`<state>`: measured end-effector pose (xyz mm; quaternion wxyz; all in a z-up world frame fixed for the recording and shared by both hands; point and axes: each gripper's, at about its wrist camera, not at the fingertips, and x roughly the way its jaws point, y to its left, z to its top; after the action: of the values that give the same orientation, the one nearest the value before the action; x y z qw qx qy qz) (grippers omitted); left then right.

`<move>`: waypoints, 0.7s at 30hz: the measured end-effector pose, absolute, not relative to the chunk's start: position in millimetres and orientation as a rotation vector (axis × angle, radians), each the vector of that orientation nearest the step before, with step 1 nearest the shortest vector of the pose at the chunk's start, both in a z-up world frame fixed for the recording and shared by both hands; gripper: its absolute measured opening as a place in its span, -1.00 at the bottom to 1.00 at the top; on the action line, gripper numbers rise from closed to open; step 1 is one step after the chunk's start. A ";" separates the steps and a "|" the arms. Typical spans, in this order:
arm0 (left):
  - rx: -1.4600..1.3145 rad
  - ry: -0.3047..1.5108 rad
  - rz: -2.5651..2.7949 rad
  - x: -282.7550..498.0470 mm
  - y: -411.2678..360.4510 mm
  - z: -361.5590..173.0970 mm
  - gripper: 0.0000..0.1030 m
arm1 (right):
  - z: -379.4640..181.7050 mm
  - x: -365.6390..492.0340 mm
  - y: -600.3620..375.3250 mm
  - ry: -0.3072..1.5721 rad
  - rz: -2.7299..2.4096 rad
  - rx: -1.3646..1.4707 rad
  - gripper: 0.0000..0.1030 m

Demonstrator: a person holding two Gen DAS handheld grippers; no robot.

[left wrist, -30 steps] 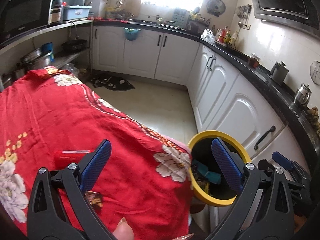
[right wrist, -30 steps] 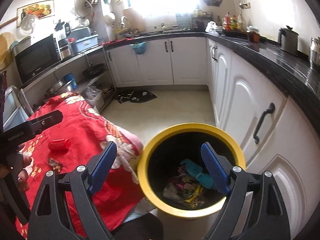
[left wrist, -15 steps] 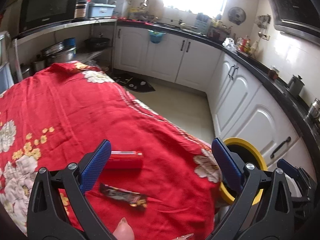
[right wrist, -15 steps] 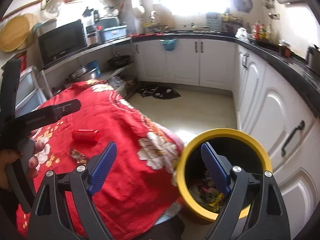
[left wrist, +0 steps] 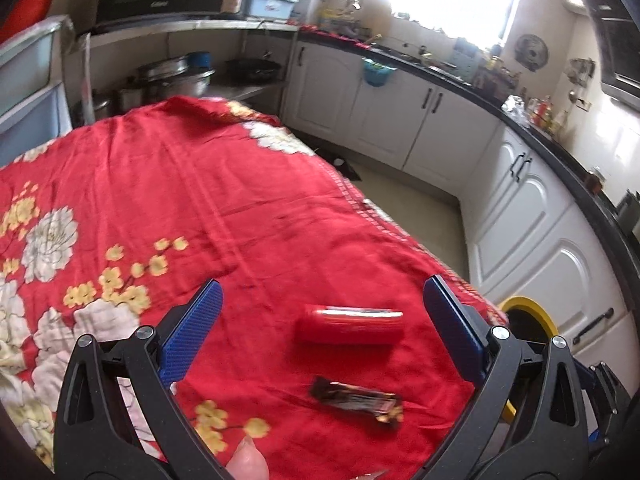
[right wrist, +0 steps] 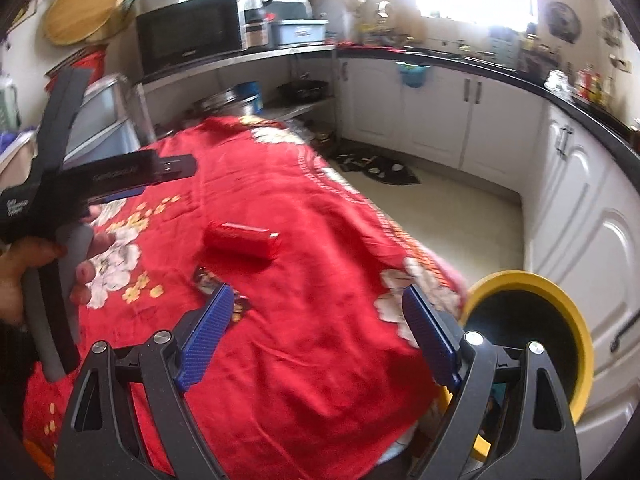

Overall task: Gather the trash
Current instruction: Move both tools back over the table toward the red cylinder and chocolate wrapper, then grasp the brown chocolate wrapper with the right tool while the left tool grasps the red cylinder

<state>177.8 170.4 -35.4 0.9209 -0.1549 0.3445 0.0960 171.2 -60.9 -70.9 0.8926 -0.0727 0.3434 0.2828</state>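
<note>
The left gripper (left wrist: 322,320) hung above the red cloth (left wrist: 200,200), its blue jaws spread wide with nothing between the pads. Under the gap, on the cloth, lay a red can (left wrist: 348,325) on its side, and nearer the camera a dark wrapper (left wrist: 357,400), apart from the can. The right gripper (right wrist: 316,320) was spread as wide, empty too, over the cloth's near edge. In its view the can (right wrist: 241,240) lay farther out on the cloth, and the wrapper (right wrist: 208,282) was partly hidden behind the left pad. To the right, just beside the cloth's hanging edge, stood a yellow-rimmed bin (right wrist: 532,280) on the floor by white cabinets (right wrist: 580,220). A hand (right wrist: 40,264) held the left gripper at the left of that view.
</note>
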 end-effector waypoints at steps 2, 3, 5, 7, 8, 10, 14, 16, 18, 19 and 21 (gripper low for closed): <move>-0.346 0.725 0.206 177.8 182.8 -42.2 0.79 | -77.1 173.1 -45.4 0.727 0.619 -0.184 0.62; -0.357 0.734 0.209 177.3 187.6 -45.8 0.79 | -79.7 174.0 -39.6 0.729 0.636 -0.194 0.62; -0.380 0.749 0.212 177.7 196.0 -52.3 0.79 | -86.3 175.7 -27.2 0.742 0.670 -0.215 0.62; -0.399 0.769 0.203 179.3 201.4 -58.2 0.79 | -95.6 178.8 -14.0 0.765 0.693 -0.242 0.62; -0.406 0.780 0.198 180.1 204.3 -61.7 0.79 | -99.8 179.1 -9.4 0.772 0.702 -0.252 0.61; -0.410 0.804 0.179 183.5 207.5 -67.2 0.79 | -109.3 180.7 2.1 0.786 0.726 -0.279 0.61; -0.416 0.845 0.130 192.7 209.2 -76.3 0.79 | -125.1 187.8 20.7 0.827 0.758 -0.310 0.54; -0.404 0.859 0.115 197.6 208.1 -79.5 0.72 | -131.0 191.9 29.2 0.837 0.772 -0.327 0.49; -0.376 0.873 0.093 203.7 205.5 -81.6 0.70 | -135.2 196.4 35.5 0.846 0.786 -0.337 0.43; -0.364 0.886 0.078 208.0 204.0 -82.8 0.67 | -138.9 199.5 39.4 0.856 0.795 -0.343 0.36; -0.335 0.903 0.048 216.0 200.8 -82.9 0.63 | -146.2 204.2 44.9 0.878 0.804 -0.356 0.23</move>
<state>216.0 200.8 -82.9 0.8860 -0.1613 0.4342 0.0230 204.2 44.9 -146.2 0.8133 -0.1669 0.4111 0.3764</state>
